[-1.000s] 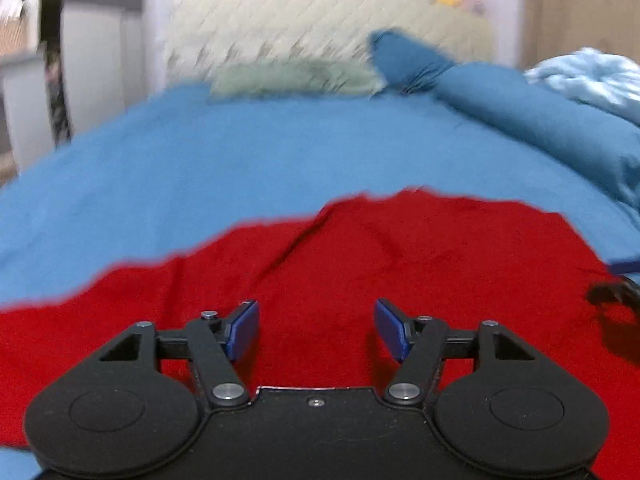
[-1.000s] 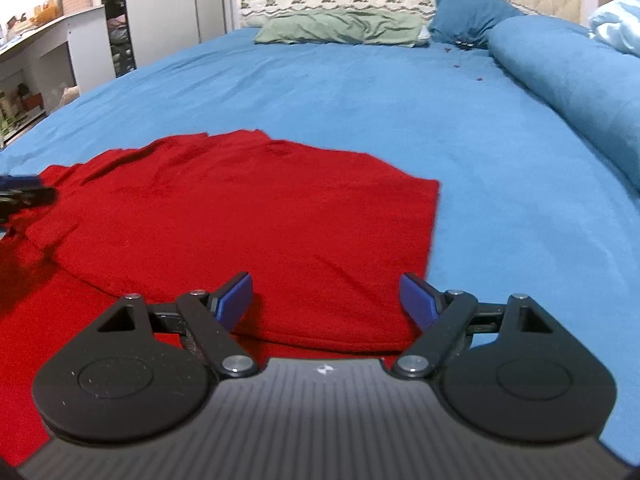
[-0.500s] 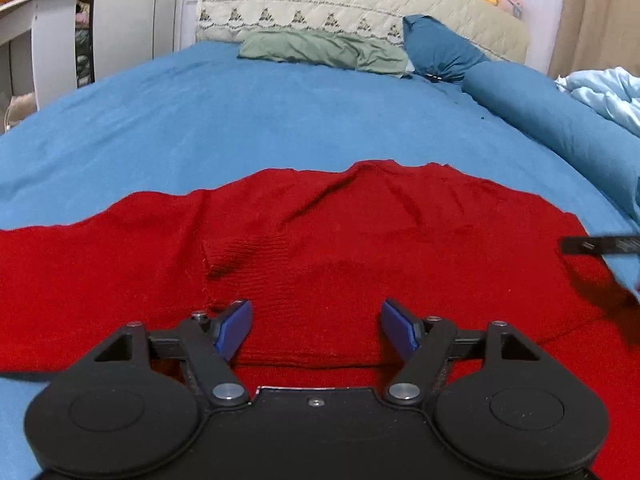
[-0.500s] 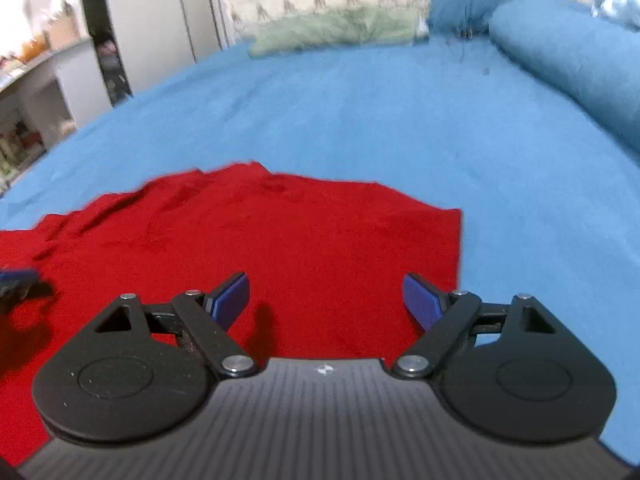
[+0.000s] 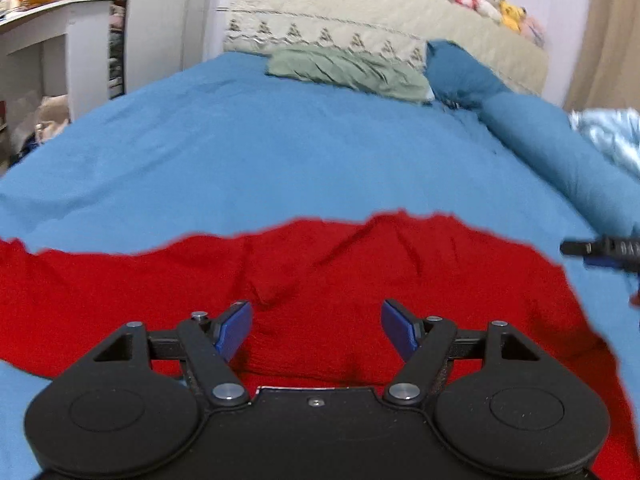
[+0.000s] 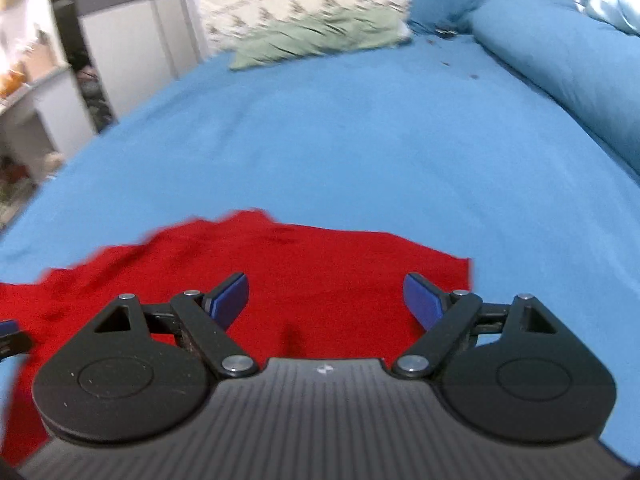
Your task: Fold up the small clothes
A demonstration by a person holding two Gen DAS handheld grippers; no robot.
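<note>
A red knit garment (image 5: pixel 360 272) lies spread flat on the blue bed sheet (image 5: pixel 280 152), partly folded over itself. My left gripper (image 5: pixel 316 330) is open and empty, held low over the garment's near part. My right gripper (image 6: pixel 326 300) is open and empty above the garment's right side (image 6: pixel 320 264), near its right edge. The right gripper's tip (image 5: pixel 600 250) shows at the right edge of the left wrist view. The left gripper's tip (image 6: pixel 10 334) shows at the left edge of the right wrist view.
A green pillow (image 5: pixel 344 70), a dark blue pillow (image 5: pixel 460 70) and a long blue bolster (image 5: pixel 560 152) lie at the head and right of the bed. A light blue quilt (image 5: pixel 612 136) is at far right. White shelving (image 5: pixel 52 40) stands left of the bed.
Both grippers have lifted and pulled back from the garment, so less red cloth fills each view. Both stayed open and empty. The garment has not moved.
</note>
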